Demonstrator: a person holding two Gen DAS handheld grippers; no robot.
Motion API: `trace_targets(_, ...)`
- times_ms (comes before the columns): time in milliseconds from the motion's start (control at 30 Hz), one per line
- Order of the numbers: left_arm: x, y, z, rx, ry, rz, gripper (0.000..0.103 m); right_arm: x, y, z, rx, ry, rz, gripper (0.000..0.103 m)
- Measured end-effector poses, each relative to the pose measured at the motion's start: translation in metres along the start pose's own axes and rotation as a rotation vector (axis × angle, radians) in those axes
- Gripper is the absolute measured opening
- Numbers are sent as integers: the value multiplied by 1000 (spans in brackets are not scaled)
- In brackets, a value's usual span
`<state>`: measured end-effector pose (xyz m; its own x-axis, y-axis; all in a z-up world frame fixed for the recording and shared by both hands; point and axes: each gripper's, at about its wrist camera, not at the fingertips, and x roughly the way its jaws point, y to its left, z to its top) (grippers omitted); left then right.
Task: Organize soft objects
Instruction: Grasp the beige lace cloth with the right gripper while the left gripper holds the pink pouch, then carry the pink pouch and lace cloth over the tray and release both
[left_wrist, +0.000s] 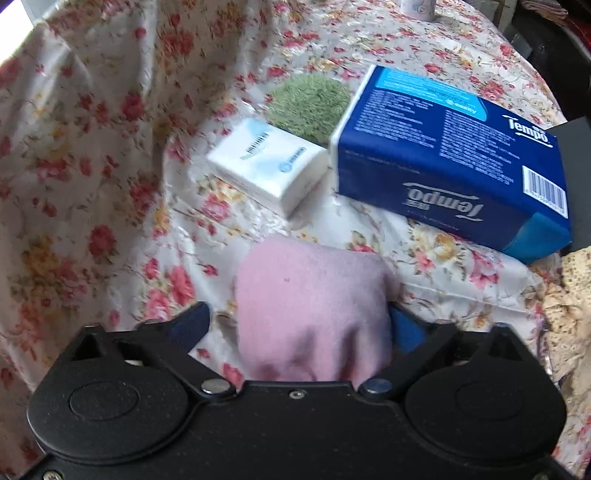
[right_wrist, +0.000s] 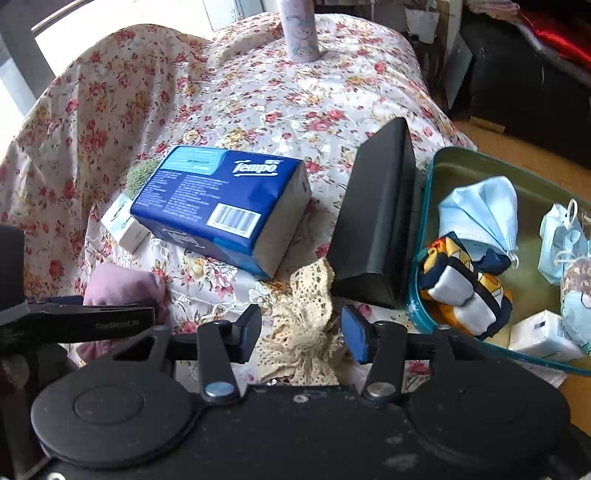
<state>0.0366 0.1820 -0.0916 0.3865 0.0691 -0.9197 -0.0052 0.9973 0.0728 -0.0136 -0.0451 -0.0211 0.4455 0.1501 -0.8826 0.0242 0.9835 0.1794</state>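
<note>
Left gripper (left_wrist: 297, 325): fingers half-spread around pink cloth (left_wrist: 314, 306), low centre of frame; only the right pad looks to touch. Right gripper (right_wrist: 301, 332): fingers nearly together, flanking lace bundle (right_wrist: 308, 328); teal tin (right_wrist: 476, 173) lies right. Right view alone shows the tin.

A floral tablecloth (right_wrist: 258, 92) spreads beneath and beyond the jaws of the right gripper (right_wrist: 301, 332). A black box (right_wrist: 380, 221) stands on it ahead of those jaws and a little to their right. Far ahead, a pale printed cylinder (right_wrist: 299, 33) stands upright. Off to the right lie wooden floor (right_wrist: 517, 140) and dark furniture (right_wrist: 517, 85). Left of the left gripper (left_wrist: 299, 317) jaws, the tablecloth rises in folds.
</note>
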Motion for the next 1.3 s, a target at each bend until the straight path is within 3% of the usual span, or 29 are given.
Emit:
trace_targets(33,0,-1,0,2,3,-30,69,1,-3,0,14,3,-3,53)
trace_targets(100,-4,-6,0,14,-7,-46,62,3,-11,1,45,9,-15,67)
trace_targets(133,-5,-9,-1,26,-11,-40,60,4,-15,2,60,17,-20,86)
trace_targets(167,-6,-11,-2,37,-16,-36,60,5,-18,3,74,24,-21,93)
trace_targets(300,-11,-8,-3,32,-18,-50,58,14,-23,1,95,60,-16,97)
trace_targets(433,-13,1,-1,6,-10,-49,57,31,-8,-5,33,90,-62,97)
trace_targets(533,-15,11,0,-22,-11,-54,57,43,16,-11,-81,83,-127,96)
trace_targets(700,-21,24,-1,-47,-26,-61,57,60,53,-27,-280,84,-205,77)
trace_targets(733,-22,26,-1,-47,-32,-61,57,59,57,-30,-296,72,-214,65)
trace_targets(767,-24,27,-2,-46,-37,-61,57,57,60,-31,-313,65,-205,60)
trace_targets(967,-33,29,1,-30,-70,-67,57,36,53,-29,-247,47,-35,60)
trace_targets(1167,-52,26,9,-24,-114,-95,57,-2,45,-16,-168,-81,115,60)
trace_targets(1300,-69,12,19,15,-159,-120,57,-26,26,-3,-102,-177,111,60)
